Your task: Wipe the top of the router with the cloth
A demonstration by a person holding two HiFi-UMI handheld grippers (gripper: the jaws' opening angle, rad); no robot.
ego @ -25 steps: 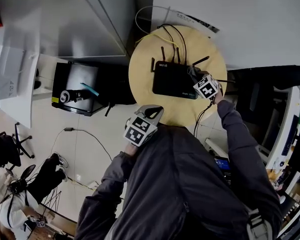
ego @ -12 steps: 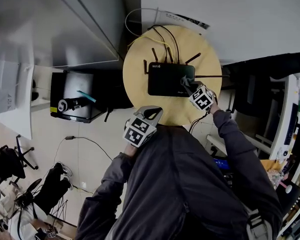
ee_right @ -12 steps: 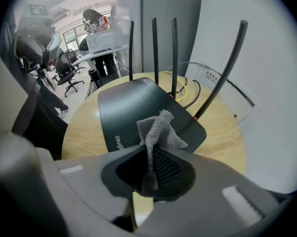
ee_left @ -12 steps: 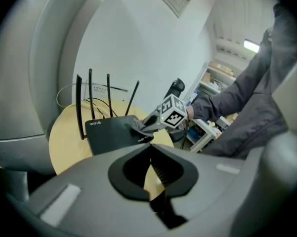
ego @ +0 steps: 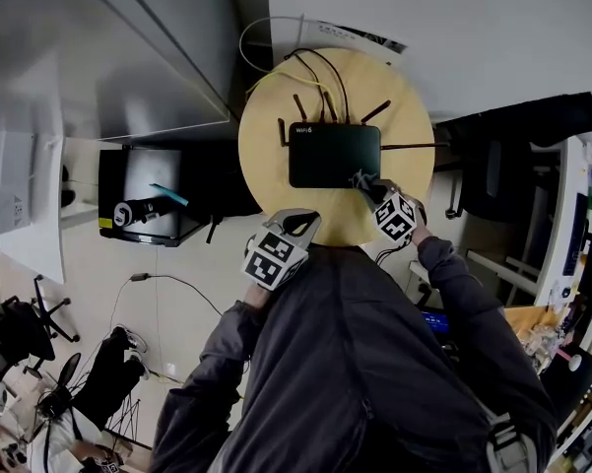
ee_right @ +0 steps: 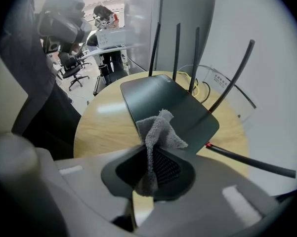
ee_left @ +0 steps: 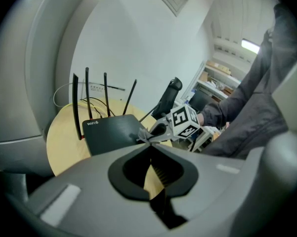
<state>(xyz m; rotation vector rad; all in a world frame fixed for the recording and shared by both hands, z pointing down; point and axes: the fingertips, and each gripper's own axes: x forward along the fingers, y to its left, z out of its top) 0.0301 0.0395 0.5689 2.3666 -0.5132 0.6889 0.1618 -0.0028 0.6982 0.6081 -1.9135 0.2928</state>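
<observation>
A black router with several upright antennas lies flat on the round wooden table. My right gripper is at the router's near right corner, shut on a small grey cloth that rests on the router's top. In the right gripper view the cloth sticks up from between the jaws over the router. My left gripper hangs at the table's near edge, shut and holding nothing. The left gripper view shows the router and the cloth ahead of it.
Yellow and black cables loop behind the router. One antenna lies low toward the right. A black box stands on the floor left of the table, under a grey cabinet. Office chairs stand further off.
My right gripper has slid the cloth from the router's right edge toward its near right corner. The left gripper has stayed at the table's edge.
</observation>
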